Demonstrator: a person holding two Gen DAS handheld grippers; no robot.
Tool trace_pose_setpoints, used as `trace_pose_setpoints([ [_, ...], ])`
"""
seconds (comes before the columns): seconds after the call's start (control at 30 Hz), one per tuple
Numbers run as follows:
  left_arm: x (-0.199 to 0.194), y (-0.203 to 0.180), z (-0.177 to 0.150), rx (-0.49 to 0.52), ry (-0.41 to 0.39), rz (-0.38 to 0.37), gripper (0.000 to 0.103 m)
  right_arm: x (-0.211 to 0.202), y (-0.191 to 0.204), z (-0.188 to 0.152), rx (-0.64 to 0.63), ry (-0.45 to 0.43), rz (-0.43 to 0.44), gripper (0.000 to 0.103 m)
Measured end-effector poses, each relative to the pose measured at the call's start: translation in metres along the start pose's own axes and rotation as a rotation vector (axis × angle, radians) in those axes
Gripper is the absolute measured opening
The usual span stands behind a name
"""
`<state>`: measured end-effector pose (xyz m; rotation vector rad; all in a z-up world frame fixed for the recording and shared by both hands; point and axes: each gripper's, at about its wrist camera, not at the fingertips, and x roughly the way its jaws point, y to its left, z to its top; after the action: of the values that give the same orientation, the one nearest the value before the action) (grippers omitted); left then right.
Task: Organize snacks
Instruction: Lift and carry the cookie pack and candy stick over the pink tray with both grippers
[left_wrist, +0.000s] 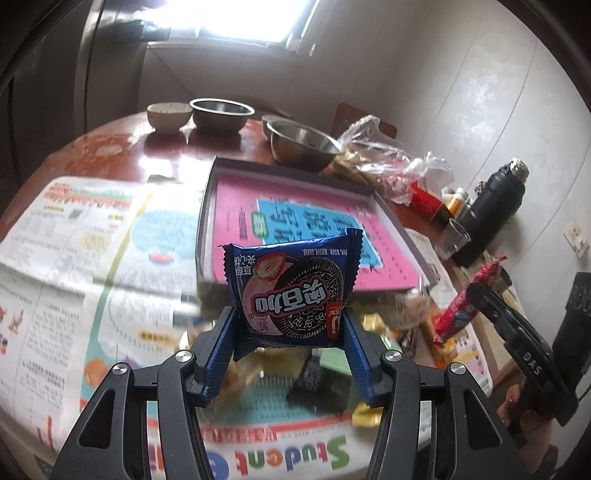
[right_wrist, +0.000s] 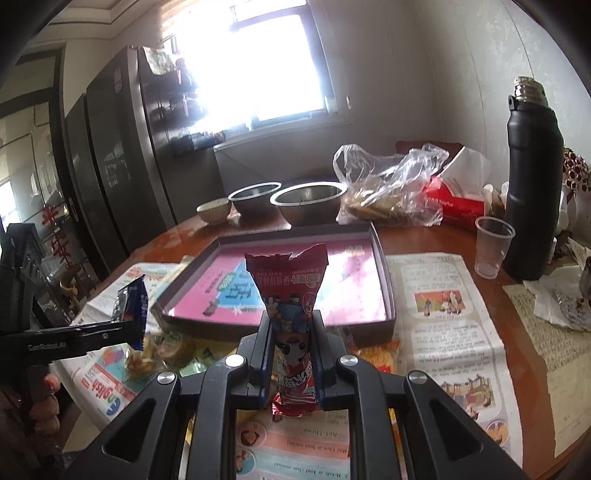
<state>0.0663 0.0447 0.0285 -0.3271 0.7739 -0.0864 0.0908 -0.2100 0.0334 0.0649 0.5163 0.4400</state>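
My left gripper (left_wrist: 290, 314) is shut on a blue cookie packet (left_wrist: 291, 288) with a strawberry picture, held above the snack pile. The packet also shows in the right wrist view (right_wrist: 131, 302). My right gripper (right_wrist: 291, 317) is shut on a red snack stick packet (right_wrist: 291, 306), held upright in front of the shallow box; it also shows in the left wrist view (left_wrist: 465, 306). The shallow box (left_wrist: 212, 199) with a pink and blue sheet inside lies just beyond both grippers (right_wrist: 380, 258). Loose snacks (left_wrist: 325, 380) lie on the newspaper under the left gripper.
Newspapers (left_wrist: 74, 258) cover the round wooden table. Two steel bowls (right_wrist: 308, 201) and a ceramic bowl (right_wrist: 214, 210) stand behind the box. A plastic bag (right_wrist: 388, 184), a red tissue pack (right_wrist: 454, 206), a clear cup (right_wrist: 493, 245) and a black flask (right_wrist: 532, 177) stand at the right.
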Motion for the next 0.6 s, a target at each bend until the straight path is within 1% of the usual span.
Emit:
trace_pose_setpoints([
  [0.1, 0.003, 0.002, 0.012, -0.005, -0.018, -0.002, 0.058, -0.002, 0.0, 0.01, 0.0, -0.024, -0.006, 0.018],
  [0.27, 0.009, 0.007, 0.03, -0.032, -0.043, -0.026, 0.058, -0.001, -0.003, 0.026, 0.01, -0.058, -0.026, 0.018],
  [0.33, 0.013, 0.009, 0.036, -0.037, -0.052, -0.021, 0.058, -0.001, -0.005, 0.03, 0.012, -0.065, -0.03, 0.018],
  [0.6, 0.035, 0.018, 0.047, -0.062, -0.039, -0.008, 0.058, 0.013, -0.013, 0.044, 0.03, -0.073, -0.061, 0.018],
])
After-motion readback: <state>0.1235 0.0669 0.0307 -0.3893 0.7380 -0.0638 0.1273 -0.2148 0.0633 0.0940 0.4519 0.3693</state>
